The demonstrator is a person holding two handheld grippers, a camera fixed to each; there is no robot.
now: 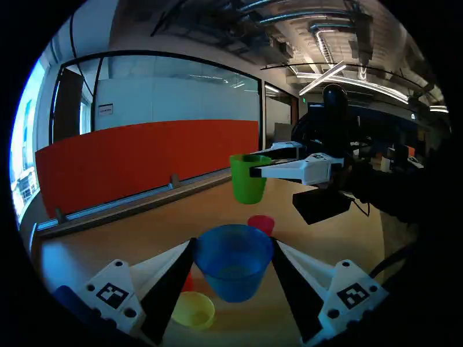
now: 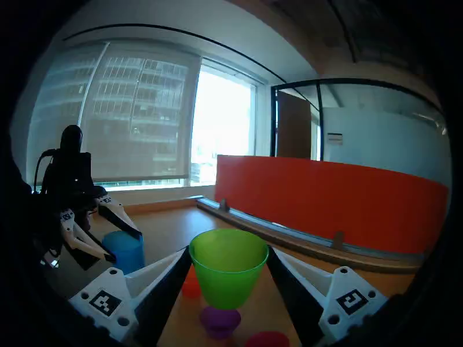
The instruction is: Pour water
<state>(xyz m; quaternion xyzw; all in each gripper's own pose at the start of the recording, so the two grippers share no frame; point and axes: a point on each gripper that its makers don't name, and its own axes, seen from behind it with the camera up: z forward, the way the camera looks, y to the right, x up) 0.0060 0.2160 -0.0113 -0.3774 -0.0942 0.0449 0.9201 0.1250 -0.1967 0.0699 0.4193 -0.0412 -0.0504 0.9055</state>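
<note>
The blue cup [image 1: 233, 263] is sitting upright between the jaws of the left gripper [image 1: 233, 248], which are grasping it on both sides just under its rim. It is a smooth, see-through plastic tumbler, tapering toward the base; I cannot tell whether any water is lying in it. Across from it, the green cup [image 1: 249, 178] is hanging upright above the table [image 1: 133, 237], and the jaws of the right gripper [image 1: 253, 165] are clenching it near the rim. In the right gripper view this cup is showing the same tapered shape in glossy, slightly translucent plastic, its mouth wide open. The two cups are standing well apart, with open air between them.

Below the blue cup, a small red cup [image 1: 261, 222] and a yellow cup [image 1: 194, 309] are resting on the table, both round, opaque and open upward. In the right gripper view a purple cup [image 2: 220, 321] is lying just beneath the green one, and an orange cup [image 2: 191, 286] is peeking out beside the white finger.

The table is showing a pale wood-grain top, with open surface stretching toward its far edge. There a low metal rail [image 1: 144, 199] is running along it, and a flat orange partition [image 1: 144, 156] is rising behind that. Beyond, a bright window [image 2: 223, 127] is lighting the room.
</note>
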